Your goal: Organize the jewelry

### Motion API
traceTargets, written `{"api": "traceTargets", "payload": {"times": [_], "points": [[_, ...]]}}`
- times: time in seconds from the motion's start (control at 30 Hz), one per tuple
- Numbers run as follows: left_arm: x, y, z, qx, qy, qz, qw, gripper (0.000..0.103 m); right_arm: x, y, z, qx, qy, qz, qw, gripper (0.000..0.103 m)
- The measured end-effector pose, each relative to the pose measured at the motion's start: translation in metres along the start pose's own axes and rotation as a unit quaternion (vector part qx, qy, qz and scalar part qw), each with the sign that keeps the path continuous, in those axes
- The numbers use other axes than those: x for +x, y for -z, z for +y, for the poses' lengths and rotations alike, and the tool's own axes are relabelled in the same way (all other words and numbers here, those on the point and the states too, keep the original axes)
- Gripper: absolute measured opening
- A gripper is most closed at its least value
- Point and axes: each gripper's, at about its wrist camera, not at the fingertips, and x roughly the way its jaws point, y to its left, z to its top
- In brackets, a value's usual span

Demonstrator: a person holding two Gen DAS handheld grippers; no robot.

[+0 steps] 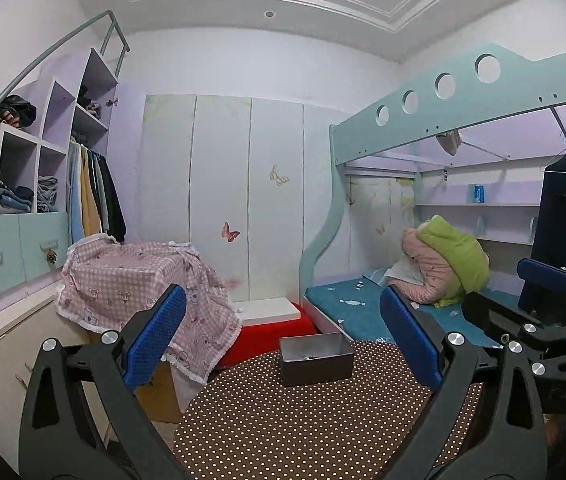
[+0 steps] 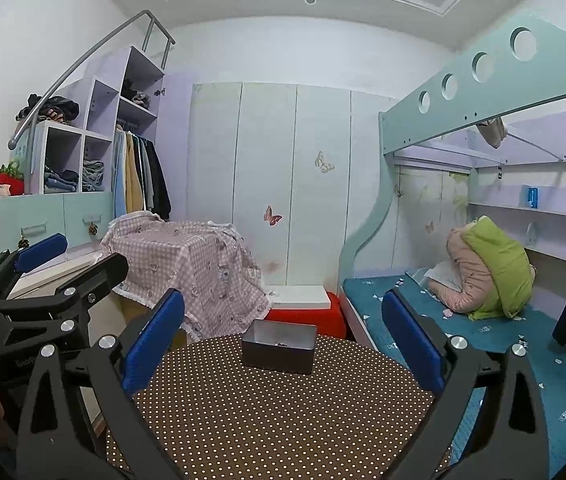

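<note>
A small dark metal box (image 1: pixel 316 358) (image 2: pixel 279 346) stands open-topped on the far part of a round table with a brown polka-dot cloth (image 1: pixel 303 428) (image 2: pixel 279 420). Small dark jewelry pieces (image 1: pixel 310 357) (image 2: pixel 281 345) lie on its floor. My left gripper (image 1: pixel 283 344) hangs open above the table's near side, nothing between its blue pads. My right gripper (image 2: pixel 283 340) is open too, likewise empty, and shows at the right edge of the left wrist view (image 1: pixel 539 292). The left gripper appears at the left edge of the right wrist view (image 2: pixel 63 264).
A pink checked cloth (image 1: pixel 143 280) (image 2: pixel 199 268) covers furniture left of the table. A red stool with a white board (image 1: pixel 275 328) (image 2: pixel 303 308) stands behind the table. A bunk bed with a teal mattress (image 1: pixel 355 308) (image 2: pixel 483 340) is on the right, wardrobes behind.
</note>
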Motion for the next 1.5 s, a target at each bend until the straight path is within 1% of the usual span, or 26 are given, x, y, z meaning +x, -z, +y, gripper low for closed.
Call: {"api": "traceTargets", "payload": {"times": [1.0,1.5], "points": [[0.006,0.004,-0.003,0.001,-0.001,0.008,1.0000,0.097,0.005,0.003,-0.003,0.006,-0.002,0.009,1.000,0.095],[0.009,0.012,0.001,0.002,0.000,0.013,0.9999,0.097,0.008,0.006,-0.001,0.012,-0.001,0.014,1.000,0.095]]}}
